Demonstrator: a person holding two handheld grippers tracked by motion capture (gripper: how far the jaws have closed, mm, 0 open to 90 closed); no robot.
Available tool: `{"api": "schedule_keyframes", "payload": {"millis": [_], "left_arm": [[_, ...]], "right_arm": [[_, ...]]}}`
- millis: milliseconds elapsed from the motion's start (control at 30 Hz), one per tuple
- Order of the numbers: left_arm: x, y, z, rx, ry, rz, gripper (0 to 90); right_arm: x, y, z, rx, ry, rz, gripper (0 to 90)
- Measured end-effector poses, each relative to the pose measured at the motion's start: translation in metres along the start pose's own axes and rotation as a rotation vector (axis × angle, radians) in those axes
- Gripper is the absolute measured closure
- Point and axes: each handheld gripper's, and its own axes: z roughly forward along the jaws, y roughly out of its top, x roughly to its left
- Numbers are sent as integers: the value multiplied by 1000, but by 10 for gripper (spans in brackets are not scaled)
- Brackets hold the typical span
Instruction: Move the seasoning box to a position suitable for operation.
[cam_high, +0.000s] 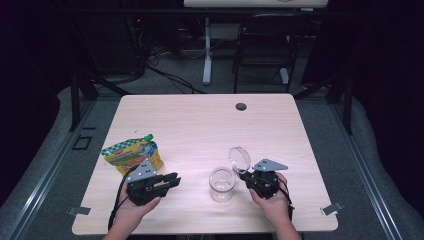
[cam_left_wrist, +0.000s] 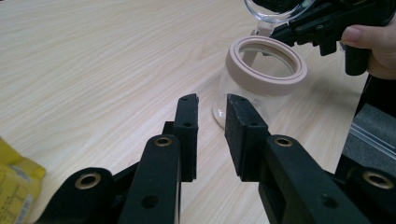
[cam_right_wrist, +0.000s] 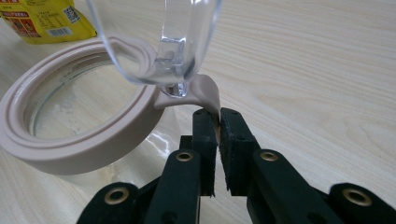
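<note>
Right tool (cam_right_wrist: 218, 116) pinching jar's (cam_right_wrist: 70, 140) beige tab (cam_right_wrist: 205, 95).

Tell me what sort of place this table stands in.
Probably a lab or recording studio: a bare wooden table ringed by dark curtains, loose cables on the floor behind it, and a folding chair beside a desk leg.

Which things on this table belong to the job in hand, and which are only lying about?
In the job:
- glass jar
- clear hinged lid
- lid tab, pinched by the right hand-held gripper

Lying about:
- yellow spouted pouch
</note>
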Motion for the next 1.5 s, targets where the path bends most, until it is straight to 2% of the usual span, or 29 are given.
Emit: {"api": "schedule_keyframes", "payload": {"millis": [100, 267, 400, 633, 1033, 1300, 1500], "left_arm": [[2, -1, -4, -13, 7, -12, 746], [4, -3, -11, -19, 23, -20, 745], [6, -4, -18, -19, 37, -25, 739], [16, -4, -36, -34, 60, -55, 718], [38, -3, -70, -47, 99, -102, 655], [46, -2, -89, -43, 129, -113, 611], [55, -3, -107, -49, 162, -147, 600]], "right_arm": [[-2, 2, 2, 3, -1, -4, 853], [-5, 3, 6, -2, 9, 24, 834], [-5, 4, 11, -2, 12, 28, 806], [-7, 6, 17, 5, 16, 30, 809], [-8, 6, 16, -3, 17, 45, 761], [-9, 5, 12, -17, 10, 61, 716], [-9, 4, 11, -24, 10, 70, 712]]}}
